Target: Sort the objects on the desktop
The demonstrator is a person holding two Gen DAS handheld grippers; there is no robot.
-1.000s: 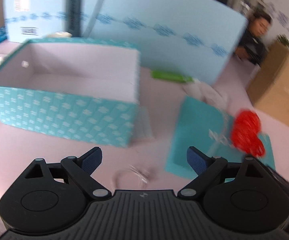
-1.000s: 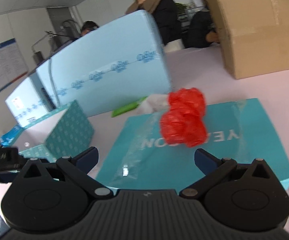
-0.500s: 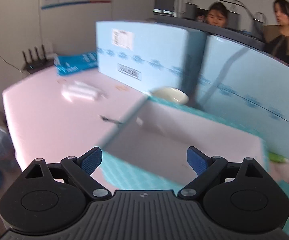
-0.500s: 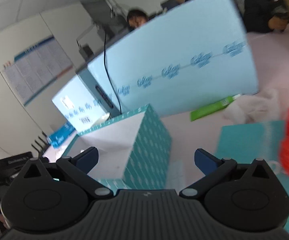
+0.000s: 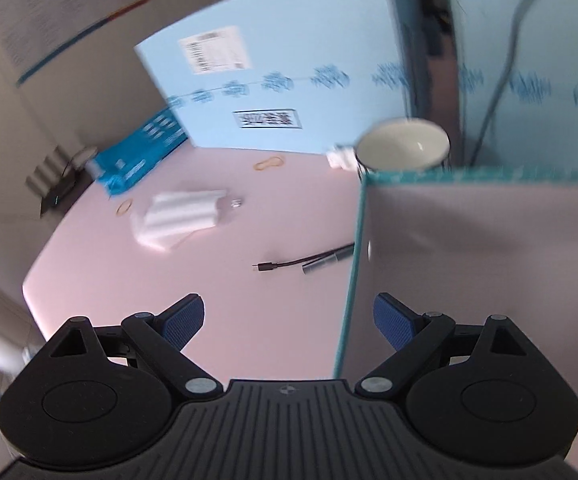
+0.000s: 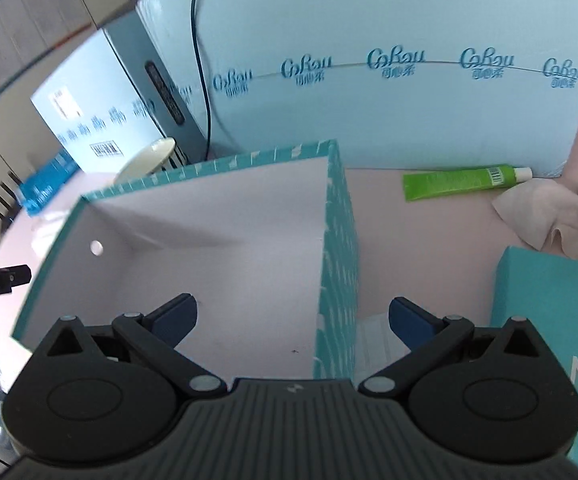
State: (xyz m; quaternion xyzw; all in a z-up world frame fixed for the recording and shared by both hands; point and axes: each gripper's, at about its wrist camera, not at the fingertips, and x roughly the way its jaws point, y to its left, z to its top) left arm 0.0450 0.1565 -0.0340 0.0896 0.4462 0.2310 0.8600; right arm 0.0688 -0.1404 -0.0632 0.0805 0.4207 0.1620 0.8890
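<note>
One teal box, two rubber bands

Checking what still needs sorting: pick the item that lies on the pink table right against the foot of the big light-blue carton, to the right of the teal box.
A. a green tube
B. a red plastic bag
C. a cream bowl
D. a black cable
A: in the right wrist view the green tube lies flat on the table along the base of the light-blue carton, to the right of the open teal box.
</note>
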